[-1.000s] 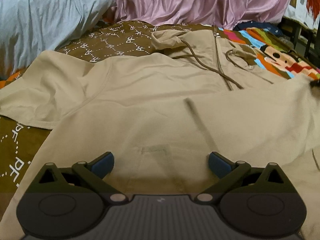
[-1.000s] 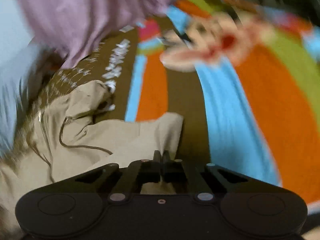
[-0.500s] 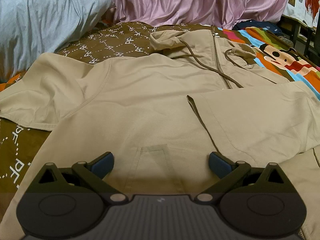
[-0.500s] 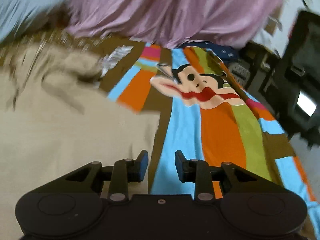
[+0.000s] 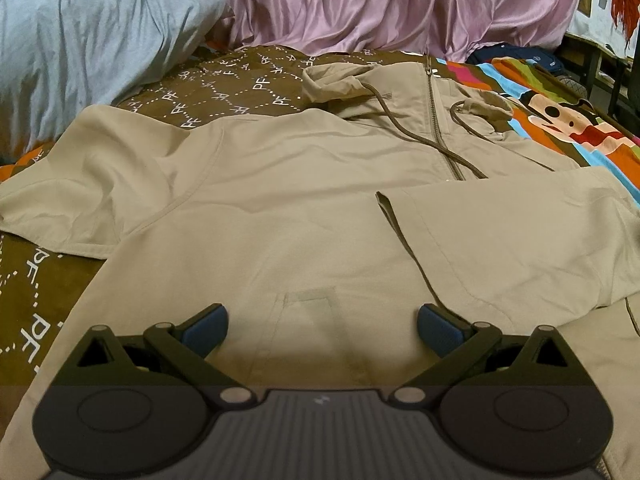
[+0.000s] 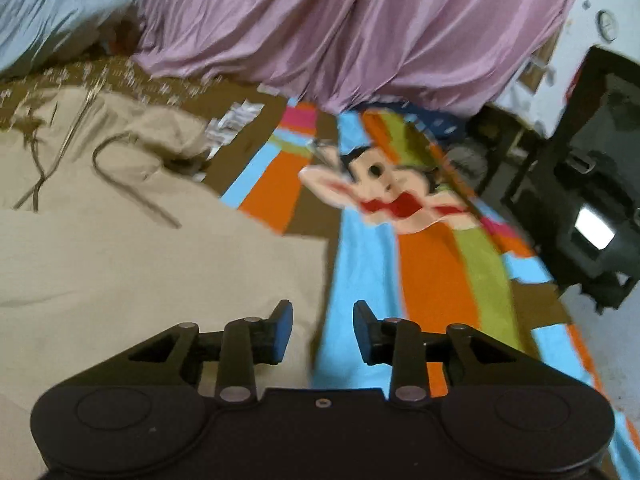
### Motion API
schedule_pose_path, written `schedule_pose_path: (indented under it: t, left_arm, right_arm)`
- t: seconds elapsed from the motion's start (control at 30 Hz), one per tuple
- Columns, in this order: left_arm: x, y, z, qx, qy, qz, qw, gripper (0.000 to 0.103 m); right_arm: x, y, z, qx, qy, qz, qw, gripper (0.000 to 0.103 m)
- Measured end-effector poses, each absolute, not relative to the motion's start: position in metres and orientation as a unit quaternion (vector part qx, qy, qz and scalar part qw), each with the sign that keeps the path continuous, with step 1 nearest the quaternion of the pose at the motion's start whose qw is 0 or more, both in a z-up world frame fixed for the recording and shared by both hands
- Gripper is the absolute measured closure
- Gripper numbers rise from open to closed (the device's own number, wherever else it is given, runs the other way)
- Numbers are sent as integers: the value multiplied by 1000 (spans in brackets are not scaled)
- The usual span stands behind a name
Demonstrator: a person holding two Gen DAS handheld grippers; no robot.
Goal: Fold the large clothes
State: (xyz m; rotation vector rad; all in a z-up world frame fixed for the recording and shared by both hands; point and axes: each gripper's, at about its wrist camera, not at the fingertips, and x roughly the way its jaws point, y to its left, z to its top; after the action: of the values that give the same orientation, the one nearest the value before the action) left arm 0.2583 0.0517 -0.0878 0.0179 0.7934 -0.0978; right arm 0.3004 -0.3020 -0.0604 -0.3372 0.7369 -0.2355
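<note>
Lying flat on the bed, the tan zip hoodie is spread front-up over a brown patterned bedspread that runs into a bright cartoon-print blanket on the right side. Hood and dark drawstrings sit at the far end, zipper running down the middle. One sleeve is folded in across the chest, cuff edge near the garment's centre line; the other sleeve lies out to the side on the brown bedspread.

Left claw hangs over the lower front of the hoodie, jaws spread wide, blue pads well apart, nothing between them but the fabric below.

Right claw sits at the hoodie's side edge, where tan cloth meets the blue stripe of the blanket. Its jaws are opening, partly parted, and no fabric is pinched between them. This view is motion-blurred.

Behind the bed: a pink satin curtain, and a pale blue pillow at the far left. Dark furniture stands beside the bed on the right
</note>
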Motion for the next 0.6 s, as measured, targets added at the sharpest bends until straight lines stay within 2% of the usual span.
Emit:
schedule_pose_path:
  t: [0.07, 0.2, 0.4, 0.5, 0.57, 0.6]
  left_arm:
    - [258, 51, -88, 8, 386, -48, 921, 1]
    - [258, 51, -88, 9, 387, -47, 921, 1]
    - [257, 54, -85, -4, 384, -39, 923, 1]
    - [255, 67, -77, -53, 378, -33, 924, 1]
    - [253, 80, -66, -89, 371, -33, 924, 2]
    - [251, 89, -58, -101, 365, -28, 925, 2]
  right_arm:
    - [310, -305, -84, -172, 397, -130, 892, 68]
    - [308, -303, -83, -172, 390, -128, 896, 69]
    - [265, -286, -46, -148, 357, -103, 917, 56]
    - [230, -264, -31, -136, 349, -62, 925, 41]
    - [208, -247, -23, -122, 341, -32, 931, 26]
    - [199, -239, -19, -111, 338, -17, 934, 23]
